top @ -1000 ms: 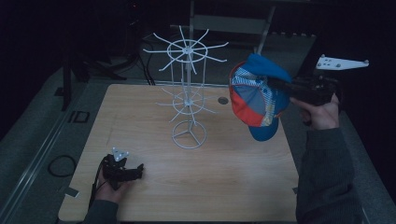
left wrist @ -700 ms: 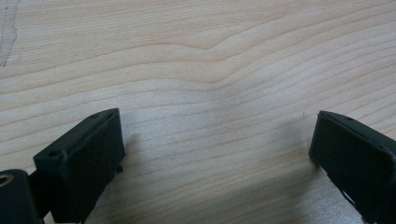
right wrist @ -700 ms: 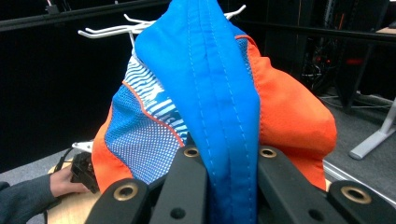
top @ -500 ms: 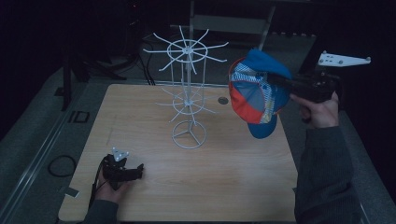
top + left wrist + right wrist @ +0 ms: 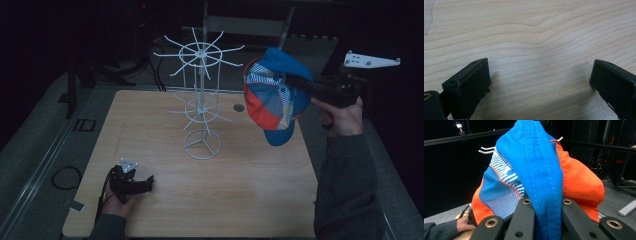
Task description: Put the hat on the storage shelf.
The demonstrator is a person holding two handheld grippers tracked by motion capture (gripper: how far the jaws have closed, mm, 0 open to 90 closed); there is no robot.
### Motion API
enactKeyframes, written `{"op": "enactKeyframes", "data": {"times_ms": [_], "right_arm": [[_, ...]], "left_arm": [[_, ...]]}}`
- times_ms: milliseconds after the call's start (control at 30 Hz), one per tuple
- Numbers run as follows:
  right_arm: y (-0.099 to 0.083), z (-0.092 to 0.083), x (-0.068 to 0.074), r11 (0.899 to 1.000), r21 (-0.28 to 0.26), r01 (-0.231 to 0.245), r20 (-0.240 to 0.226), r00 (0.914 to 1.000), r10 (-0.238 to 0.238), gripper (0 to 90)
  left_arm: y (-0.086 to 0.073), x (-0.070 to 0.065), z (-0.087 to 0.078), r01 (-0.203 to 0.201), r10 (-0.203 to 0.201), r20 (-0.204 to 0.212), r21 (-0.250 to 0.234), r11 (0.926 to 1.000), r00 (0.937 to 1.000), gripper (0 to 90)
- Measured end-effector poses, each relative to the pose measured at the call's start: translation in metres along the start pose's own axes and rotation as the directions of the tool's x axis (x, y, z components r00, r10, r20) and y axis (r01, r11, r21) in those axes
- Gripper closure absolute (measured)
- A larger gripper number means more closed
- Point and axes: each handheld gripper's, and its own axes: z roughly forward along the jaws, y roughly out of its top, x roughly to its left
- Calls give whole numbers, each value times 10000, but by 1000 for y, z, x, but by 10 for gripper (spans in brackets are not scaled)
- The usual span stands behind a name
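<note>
Our right gripper [image 5: 300, 82] is clamped on a blue, orange and white cap [image 5: 272, 97], held up in the air past the right edge of the wooden table [image 5: 240, 190]. From the right gripper view we see both black jaws pressed against a stitched blue band of the cap [image 5: 536, 175], with mesh and striped panels to one side and an orange panel to the other. The cap's blue brim hangs downward in the high view, and the cap sits just to the right of the white wire display rack [image 5: 200, 100], level with the rack's upper ring of hooks. Two white hook tips [image 5: 486, 150] peek out behind the cap in the right gripper view. Our right hand [image 5: 342, 117] grips the handle, with a dark sleeve [image 5: 347, 190] below it.

Our left gripper [image 5: 131, 181] rests low on the table near its front left corner, well apart from the rack. Its jaws stand wide apart with nothing between them; the left gripper view shows bare wood grain [image 5: 536, 37] in the gap. Our left hand [image 5: 120, 202] holds it from below.

The rack stands upright on a ringed base near the table's middle.
</note>
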Motion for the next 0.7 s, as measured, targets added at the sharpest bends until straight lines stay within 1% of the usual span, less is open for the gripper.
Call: {"op": "enactKeyframes", "data": {"times_ms": [400,567,700], "right_arm": [[13,0,4,9992,-391,89,-224,9997,-97,885],[16,9,6,9994,-298,148,-289,9995,-157,885],[16,14,4,9995,-311,85,-354,9993,-96,885]], "left_arm": [[0,0,0,0,0,-6,-16,10000,10000,32],[0,0,0,-3,3,2,-2,10000,10000,32],[0,0,0,-10,10,8,-2,10000,10000,32]]}}
